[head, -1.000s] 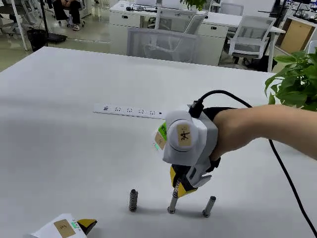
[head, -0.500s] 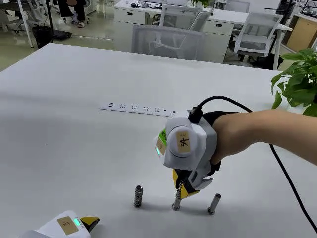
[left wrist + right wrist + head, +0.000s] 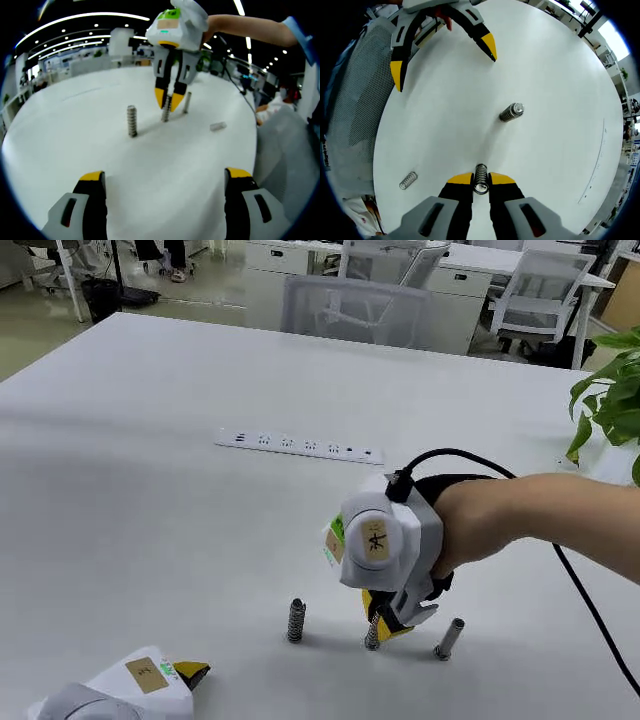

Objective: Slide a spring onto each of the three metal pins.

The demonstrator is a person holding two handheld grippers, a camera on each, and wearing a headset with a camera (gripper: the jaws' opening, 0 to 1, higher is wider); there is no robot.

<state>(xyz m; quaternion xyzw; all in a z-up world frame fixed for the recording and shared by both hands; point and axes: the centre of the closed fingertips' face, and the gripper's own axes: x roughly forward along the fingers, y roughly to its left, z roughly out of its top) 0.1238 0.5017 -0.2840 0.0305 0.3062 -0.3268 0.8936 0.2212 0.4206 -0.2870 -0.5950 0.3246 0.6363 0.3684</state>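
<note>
Three metal pins stand in a row near the table's front. The left pin [image 3: 296,620] [image 3: 131,120] [image 3: 511,112] wears a spring. My right gripper [image 3: 383,628] [image 3: 167,101] [image 3: 480,179] is shut on a spring [image 3: 480,176] that sits over the middle pin [image 3: 373,633] [image 3: 165,114]. The right pin [image 3: 449,638] [image 3: 187,101] is bare. A loose spring [image 3: 217,126] [image 3: 408,180] lies flat on the table. My left gripper [image 3: 190,672] [image 3: 165,175] [image 3: 442,57] hovers open at the front left, holding nothing, a short way from the pins.
A white power strip [image 3: 300,447] lies across the table [image 3: 150,490] beyond the pins. The right gripper's black cable [image 3: 590,610] trails off to the right. A potted plant [image 3: 612,390] stands at the right edge, and office chairs [image 3: 355,310] line the far side.
The right gripper has gone down over the middle pin, carrying the spring lower along it. The left gripper stays at the front left. The head camera has shifted.
</note>
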